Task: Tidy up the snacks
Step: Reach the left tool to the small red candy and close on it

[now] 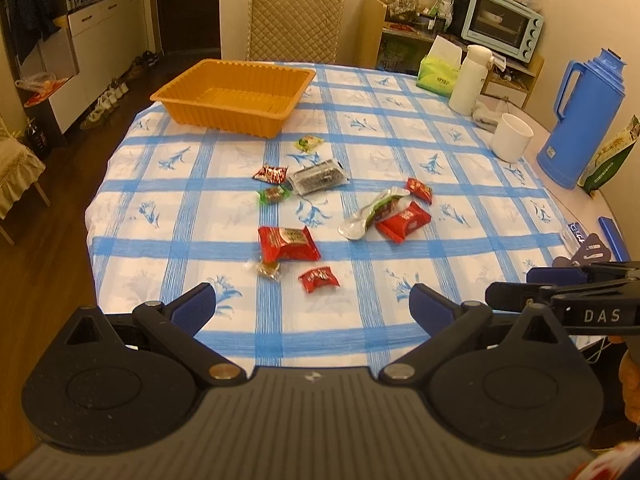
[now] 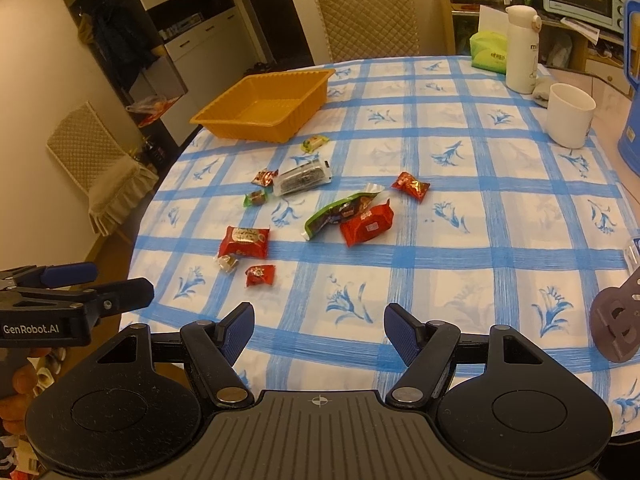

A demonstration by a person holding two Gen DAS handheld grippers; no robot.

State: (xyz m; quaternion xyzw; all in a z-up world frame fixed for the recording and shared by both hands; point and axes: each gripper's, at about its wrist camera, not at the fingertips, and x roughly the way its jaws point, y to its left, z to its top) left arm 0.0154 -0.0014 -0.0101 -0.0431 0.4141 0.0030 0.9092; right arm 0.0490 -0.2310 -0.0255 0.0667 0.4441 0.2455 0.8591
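Note:
Several wrapped snacks lie scattered mid-table: a large red packet [image 1: 289,243] [image 2: 245,241], a small red candy [image 1: 319,279] [image 2: 260,274], a red packet [image 1: 404,221] [image 2: 367,225] beside a long green-edged wrapper [image 1: 372,212] [image 2: 342,210], and a dark clear-wrapped bar [image 1: 317,177] [image 2: 303,179]. An empty orange tray [image 1: 192,92] [image 2: 224,110] stands at the far left. My left gripper [image 1: 312,306] is open and empty above the near edge. My right gripper [image 2: 319,326] is open and empty, also near the front edge.
The round table has a blue checked cloth [image 1: 400,140]. At the right stand a white mug [image 1: 511,137] [image 2: 570,114], a white flask [image 1: 470,78] [image 2: 522,48], a blue thermos jug [image 1: 582,120] and a green tissue pack [image 1: 438,74]. A chair [image 1: 296,20] stands behind the table.

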